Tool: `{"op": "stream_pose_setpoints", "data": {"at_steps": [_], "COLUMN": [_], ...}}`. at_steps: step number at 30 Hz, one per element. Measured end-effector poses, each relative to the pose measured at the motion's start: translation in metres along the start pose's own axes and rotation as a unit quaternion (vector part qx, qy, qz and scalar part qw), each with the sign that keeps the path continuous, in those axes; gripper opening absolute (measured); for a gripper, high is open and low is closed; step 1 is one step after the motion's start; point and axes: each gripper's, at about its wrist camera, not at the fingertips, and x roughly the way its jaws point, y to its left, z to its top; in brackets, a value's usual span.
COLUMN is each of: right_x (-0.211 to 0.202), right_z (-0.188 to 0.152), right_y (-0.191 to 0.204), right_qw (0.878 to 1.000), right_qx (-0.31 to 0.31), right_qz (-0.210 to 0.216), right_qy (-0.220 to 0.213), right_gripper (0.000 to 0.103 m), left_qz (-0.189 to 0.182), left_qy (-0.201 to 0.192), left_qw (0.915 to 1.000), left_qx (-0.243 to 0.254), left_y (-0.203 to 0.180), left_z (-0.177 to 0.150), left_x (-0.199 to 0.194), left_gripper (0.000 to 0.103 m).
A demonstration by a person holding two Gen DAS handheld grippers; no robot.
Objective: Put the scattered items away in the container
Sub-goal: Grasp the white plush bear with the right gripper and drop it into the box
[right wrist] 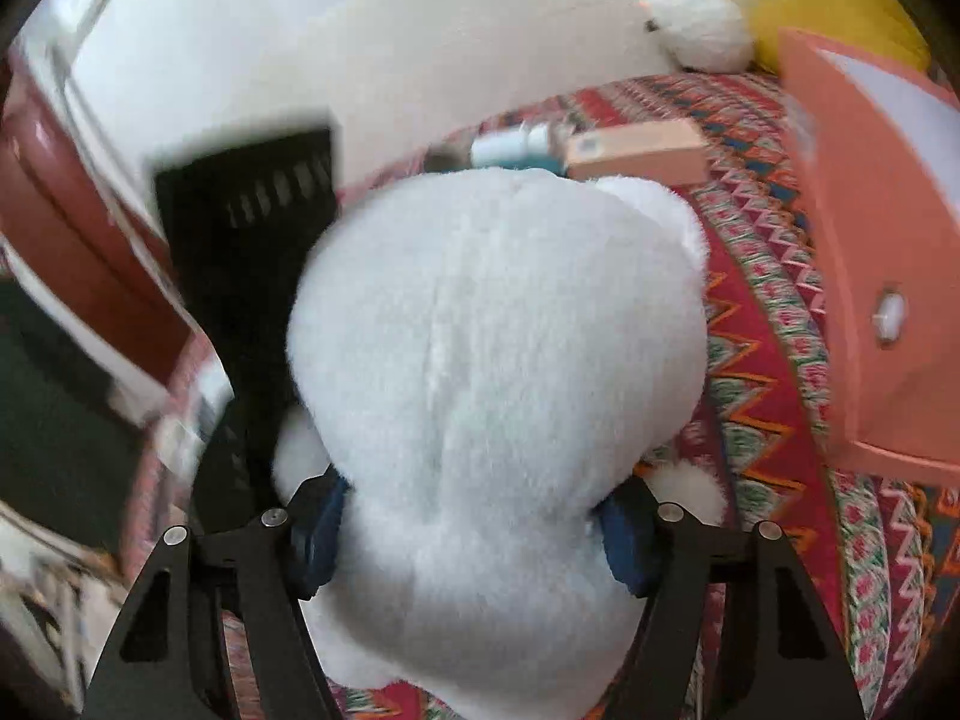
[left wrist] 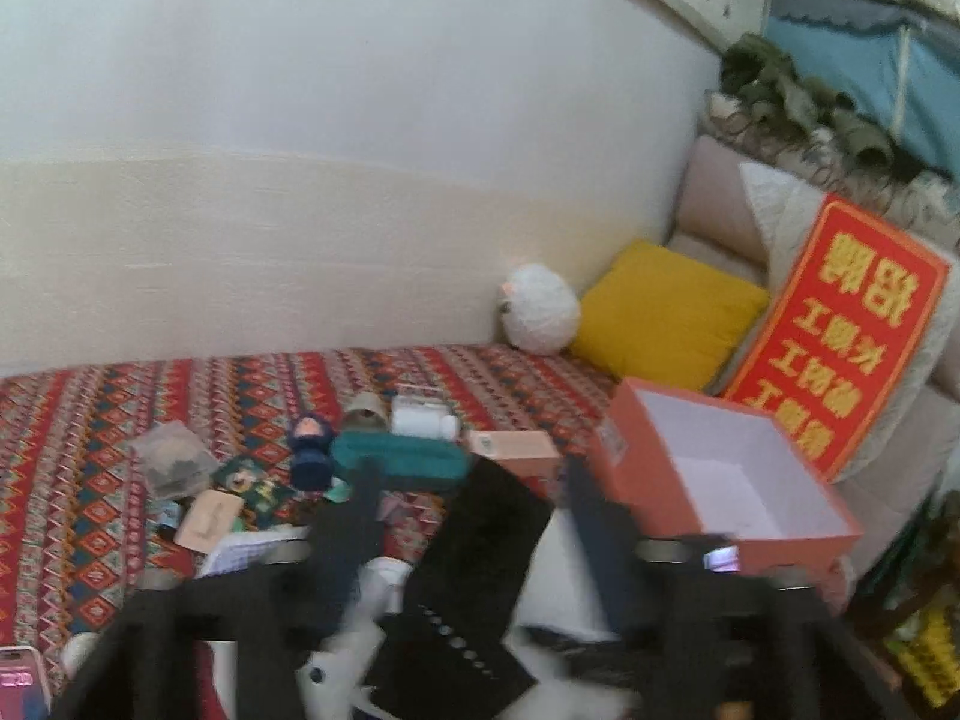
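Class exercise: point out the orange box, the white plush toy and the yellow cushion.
orange box (left wrist: 654,468): left wrist view, outer side wall.
white plush toy (right wrist: 498,360): right wrist view, middle of its furry back.
yellow cushion (left wrist: 666,315): left wrist view, centre of its face.

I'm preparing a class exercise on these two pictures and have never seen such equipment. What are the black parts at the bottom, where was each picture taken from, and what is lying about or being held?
There is no robot here: a person holds a pair of black two-finger tongs in each hand, each with a camera looking along its fingers. In the left view, the left tongs have a flat black card-like item between their fingers; whether it is gripped is unclear. Ahead, on the red patterned woven cloth, lie small scattered items and an open orange cardboard box, its white inside empty. In the right view, the right tongs squeeze a white plush toy.
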Motion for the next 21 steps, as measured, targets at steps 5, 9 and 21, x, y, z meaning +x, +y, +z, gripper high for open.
{"op": "stream_pose_setpoints", "data": {"at_steps": [5, 9, 21], "right_x": [-0.107, -0.191, -0.204], "right_z": [0.034, 0.058, 0.078], "right_y": [-0.019, -0.056, -0.112], "right_qw": [0.991, 0.969, 0.941], "right_qx": [0.037, 0.084, 0.045], "right_qz": [0.036, -0.003, -0.235], "right_qy": [-0.120, -0.232, -0.239], "right_gripper": [0.074, 0.085, 0.103], "left_qz": [0.039, 0.070, 0.116], "left_qy": [-0.003, 0.021, 0.110], "left_qw": [0.9992, 0.9972, 0.9871], "left_qx": [0.009, 0.010, 0.017], "left_y": [-0.005, 0.004, 0.031], "left_z": [-0.010, -0.025, -0.091], "left_x": [0.011, 0.025, 0.066], "left_gripper": [0.095, 0.095, 0.097]}}
